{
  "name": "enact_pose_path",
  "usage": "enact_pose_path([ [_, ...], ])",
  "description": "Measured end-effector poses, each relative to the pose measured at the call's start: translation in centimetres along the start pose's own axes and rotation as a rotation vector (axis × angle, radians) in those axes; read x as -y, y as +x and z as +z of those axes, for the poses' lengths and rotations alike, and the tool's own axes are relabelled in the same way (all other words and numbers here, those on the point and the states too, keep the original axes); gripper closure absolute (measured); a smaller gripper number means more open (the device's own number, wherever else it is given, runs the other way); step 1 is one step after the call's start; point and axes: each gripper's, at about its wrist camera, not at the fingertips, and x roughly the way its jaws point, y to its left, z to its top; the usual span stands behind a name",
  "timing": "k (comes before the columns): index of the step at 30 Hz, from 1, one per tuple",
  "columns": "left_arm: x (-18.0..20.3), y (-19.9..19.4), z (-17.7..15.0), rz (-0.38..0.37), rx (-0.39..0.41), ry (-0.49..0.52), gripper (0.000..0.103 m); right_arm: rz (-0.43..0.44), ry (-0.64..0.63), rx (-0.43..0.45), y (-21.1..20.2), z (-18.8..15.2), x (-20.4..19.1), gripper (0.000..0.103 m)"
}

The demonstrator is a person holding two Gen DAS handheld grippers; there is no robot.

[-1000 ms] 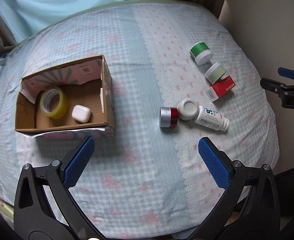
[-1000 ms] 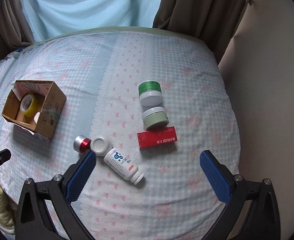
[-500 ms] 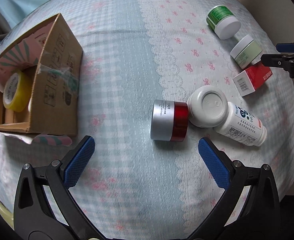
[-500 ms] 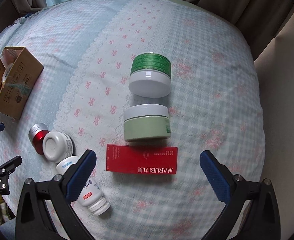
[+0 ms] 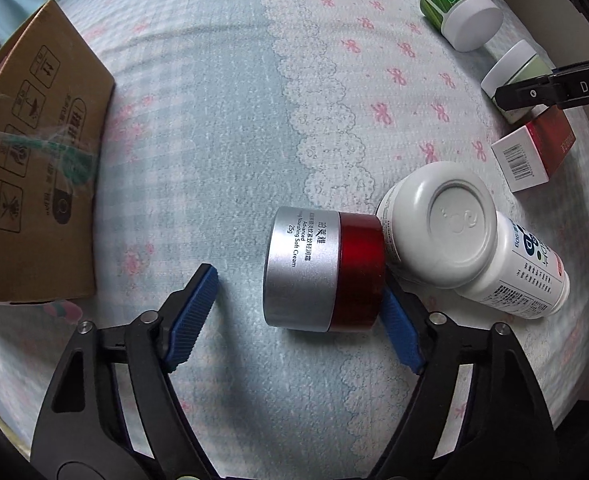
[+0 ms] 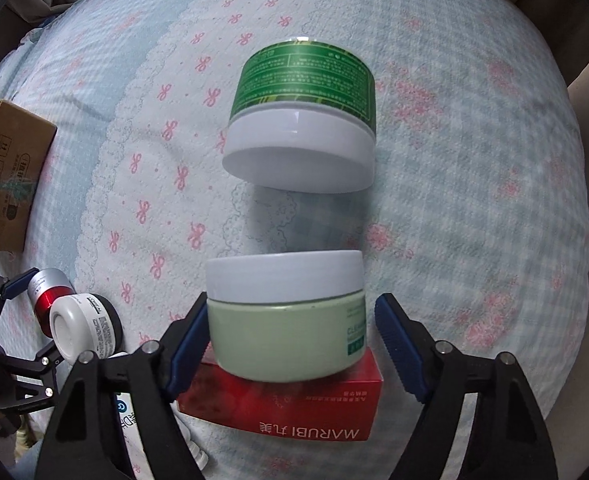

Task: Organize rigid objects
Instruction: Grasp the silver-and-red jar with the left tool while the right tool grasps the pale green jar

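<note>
Both grippers have dropped right down to the bedspread [image 5: 214,128] since a second ago, and both sets of jaws have just been closing in from wide open.

Left gripper [image 5: 300,316] now straddles the little cream jar [image 5: 322,268], a squat cylinder lying on its side, brushed silver metal on one half, glossy red on the other. Its axis runs left-right in the left wrist view, silver end towards the cardboard box [image 5: 34,168]. The right blue ribbed pad sits against the red end, while the left pad is clearly short of the silver end, so no grip.

A white plastic tub [image 5: 442,228] leans against the red end, with a white pill bottle [image 5: 526,276] lying on its side just behind it.

Right gripper [image 6: 290,344] has the pale green jar [image 6: 290,320] between its pads. It's a smooth, matte round tub with a white lid, on its side with the lid facing away from the camera, resting against a glossy red carton [image 6: 294,412]. The left pad looks like it's touching the jar wall; there's a visible gap at the right pad, so it isn't clamped.

Beyond it lies a green-labelled jar [image 6: 302,120], also on its side, with its white lid towards the camera.

The bedspread is soft quilted cotton, blue check with pink bows and a lace strip.
</note>
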Motion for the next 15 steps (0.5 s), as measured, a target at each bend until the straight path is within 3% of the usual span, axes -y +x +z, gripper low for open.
enact_pose_path([
  [2,-0.2,0.0,0.2,-0.030,0.000,-0.013,0.045,-0.010,-0.015,-0.004,0.2,0.1,-0.3,0.036],
  [4,0.0,-0.1,0.3,-0.064,0.004,-0.006,0.063,-0.020,-0.028,-0.001,0.2,0.1,-0.5,0.036],
  [7,0.8,-0.1,0.6,-0.037,0.009,0.033,0.064,-0.020,-0.023,0.003,0.3,0.3,-0.8,0.036],
  [15,0.5,-0.6,1.2,-0.058,0.023,0.020,0.065,-0.026,0.005,0.017,-0.2,-0.2,-0.9,0.037],
])
